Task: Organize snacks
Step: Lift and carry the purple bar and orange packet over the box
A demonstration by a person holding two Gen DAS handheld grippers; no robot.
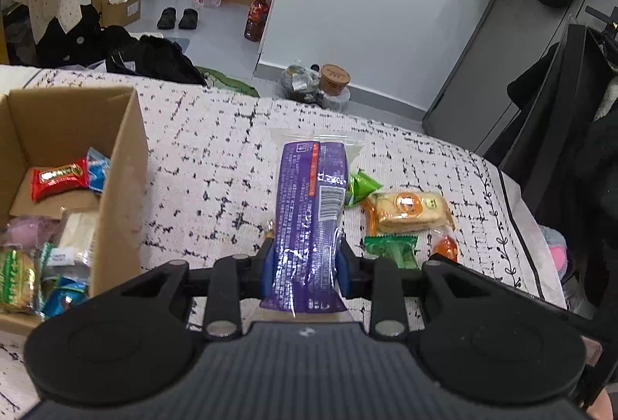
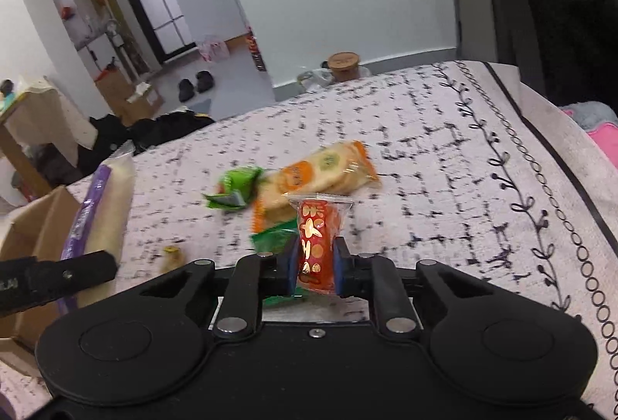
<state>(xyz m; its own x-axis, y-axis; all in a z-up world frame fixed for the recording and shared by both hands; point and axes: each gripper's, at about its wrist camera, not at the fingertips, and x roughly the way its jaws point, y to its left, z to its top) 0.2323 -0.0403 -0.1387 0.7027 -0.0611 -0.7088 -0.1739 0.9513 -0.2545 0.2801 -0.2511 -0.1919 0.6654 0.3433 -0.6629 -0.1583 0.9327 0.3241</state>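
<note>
My left gripper (image 1: 305,265) is shut on a long purple snack packet (image 1: 309,211) and holds it above the patterned cloth, right of an open cardboard box (image 1: 116,188) with several snacks inside. The purple packet also shows in the right wrist view (image 2: 96,211). My right gripper (image 2: 314,265) is shut on a small red-orange snack packet (image 2: 316,242), just above the cloth. Beyond it lie an orange cracker packet (image 2: 320,169), a green wrapped snack (image 2: 235,184) and a flat green packet (image 2: 274,238). These also show in the left wrist view: crackers (image 1: 409,211), green snack (image 1: 361,184), flat green packet (image 1: 392,250).
The cloth-covered table (image 2: 444,149) ends at its far edge and at the right, bordered edge. A small yellow sweet (image 2: 172,254) lies on the cloth near the box (image 2: 38,227). Bags, shoes and boxes are on the floor beyond. Dark clothing hangs at the right.
</note>
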